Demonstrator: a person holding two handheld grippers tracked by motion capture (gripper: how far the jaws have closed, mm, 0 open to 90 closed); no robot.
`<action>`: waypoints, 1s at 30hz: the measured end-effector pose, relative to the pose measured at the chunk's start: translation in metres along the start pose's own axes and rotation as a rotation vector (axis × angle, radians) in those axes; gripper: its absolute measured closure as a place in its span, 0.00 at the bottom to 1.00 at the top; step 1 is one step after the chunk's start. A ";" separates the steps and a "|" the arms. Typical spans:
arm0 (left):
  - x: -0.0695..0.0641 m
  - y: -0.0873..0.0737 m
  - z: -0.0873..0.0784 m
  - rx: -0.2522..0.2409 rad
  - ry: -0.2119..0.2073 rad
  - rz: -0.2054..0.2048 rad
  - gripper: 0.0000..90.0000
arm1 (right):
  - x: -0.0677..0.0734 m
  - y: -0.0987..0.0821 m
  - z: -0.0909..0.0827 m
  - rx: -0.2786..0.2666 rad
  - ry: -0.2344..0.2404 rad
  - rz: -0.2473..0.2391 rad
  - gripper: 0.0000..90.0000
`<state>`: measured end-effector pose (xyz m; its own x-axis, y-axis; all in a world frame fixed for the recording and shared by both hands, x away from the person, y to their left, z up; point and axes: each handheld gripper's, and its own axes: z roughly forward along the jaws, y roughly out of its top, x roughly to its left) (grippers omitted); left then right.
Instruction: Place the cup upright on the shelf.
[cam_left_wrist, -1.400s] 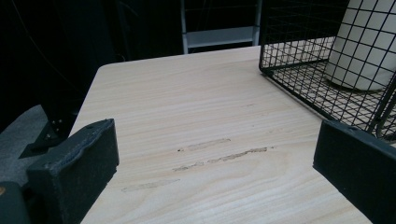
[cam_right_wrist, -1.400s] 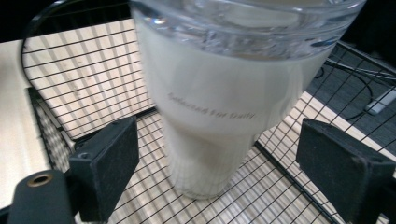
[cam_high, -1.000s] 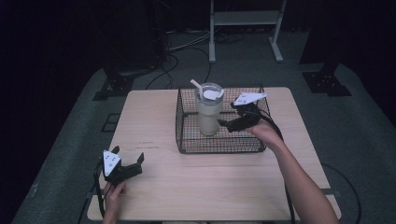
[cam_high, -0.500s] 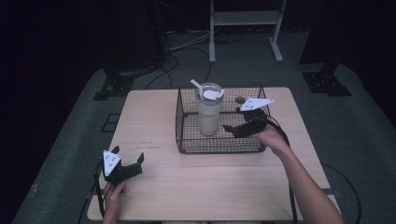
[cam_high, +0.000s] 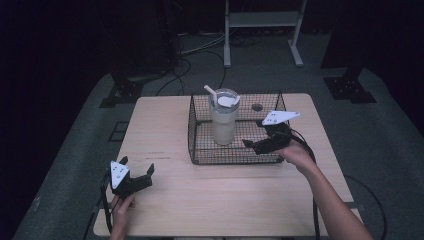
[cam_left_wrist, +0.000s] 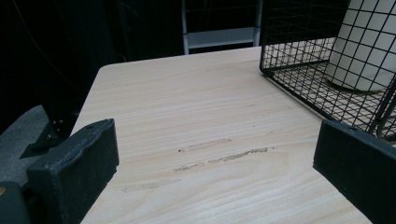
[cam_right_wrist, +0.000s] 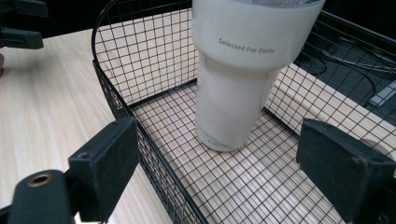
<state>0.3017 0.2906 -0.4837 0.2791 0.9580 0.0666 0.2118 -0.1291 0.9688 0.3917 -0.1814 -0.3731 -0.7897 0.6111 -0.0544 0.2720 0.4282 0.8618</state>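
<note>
A: Where is the tumbler (cam_high: 223, 121)?

B: Standing upright on the mesh floor of the black wire basket (cam_high: 197, 142), toward its left half. Cream-coloured, with a clear lid (cam_high: 225, 99) and a pale straw (cam_high: 210, 91) leaning out to the left. Printed along the wide upper part: "Selected For Daily".

A: And the right claw (cam_high: 256, 145)?

B: Spread wide, gripping nothing. Held low at the basket's near right corner, pointing leftward at the tumbler but well short of touching it. In the right gripper view, one jaw hangs outside the basket's wire wall, the other over the mesh floor, with the tumbler's narrow base centred between and beyond them.

A: The left claw (cam_high: 136, 171)?

B: Also spread, also empty. Resting at the near left corner of the desk (cam_high: 165, 122), well apart from the basket. From the left gripper view, only bare wood grain with a few scuff marks between the jaws, and the basket's corner with the tumbler's base behind the wire at upper right.

A: Anything else on the desk?

B: A small round hole (cam_high: 257, 107) in the wood behind the basket. Beyond the desk, dark floor with cables (cam_high: 190, 55) and a metal stand (cam_high: 262, 30).
</note>
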 end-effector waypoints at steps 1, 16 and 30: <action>0.000 0.000 0.000 0.000 0.000 0.000 0.00 | 0.000 -0.001 -0.001 0.001 -0.001 0.001 0.14; 0.000 0.000 0.000 0.003 0.000 0.005 0.00 | 0.007 -0.016 -0.016 0.003 0.002 0.011 0.14; 0.000 0.000 0.000 0.003 0.000 0.004 0.00 | 0.013 -0.035 -0.028 0.010 0.001 0.029 0.14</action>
<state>0.3018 0.2904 -0.4837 0.2798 0.9575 0.0704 0.2137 -0.1336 0.9677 0.3564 -0.2075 -0.3895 -0.7818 0.6228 -0.0294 0.3001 0.4172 0.8579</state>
